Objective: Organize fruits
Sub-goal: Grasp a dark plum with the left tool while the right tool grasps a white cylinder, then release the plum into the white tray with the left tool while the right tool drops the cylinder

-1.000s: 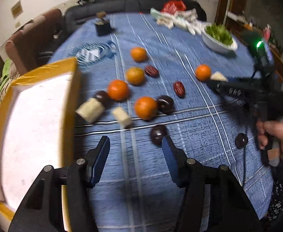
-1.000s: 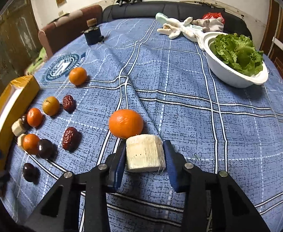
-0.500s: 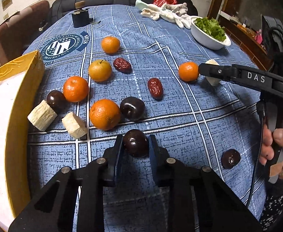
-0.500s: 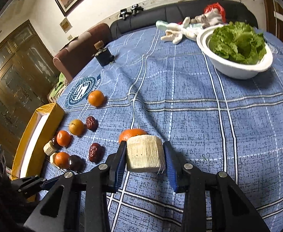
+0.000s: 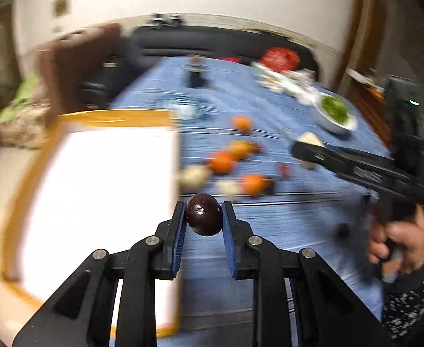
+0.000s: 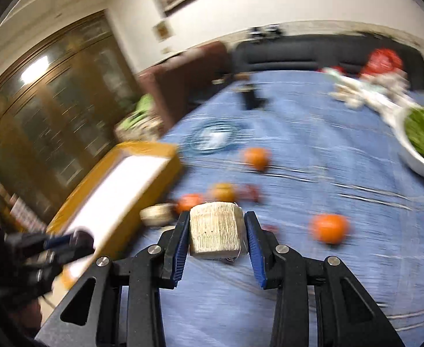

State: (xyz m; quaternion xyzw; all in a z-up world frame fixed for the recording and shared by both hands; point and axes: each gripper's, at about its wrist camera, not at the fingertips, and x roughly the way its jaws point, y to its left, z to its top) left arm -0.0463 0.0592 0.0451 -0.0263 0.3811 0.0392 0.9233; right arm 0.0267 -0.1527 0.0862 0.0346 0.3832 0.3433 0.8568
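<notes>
Fruit in both grippers, lifted clear of the table for carrying toward the yellow tray at its left edge.
Right gripper clamps the pale cut chunk; left gripper pinches the dark round fruit; oranges lie loose mid-table.

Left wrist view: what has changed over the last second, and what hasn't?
The left hand-held gripper closed on a dark plum and lifted it off the blue tablecloth, swinging toward the yellow tray. The right hand-held gripper rose too, unchanged in its grip on the pale sugarcane chunk. The other fruit stayed put.
</notes>
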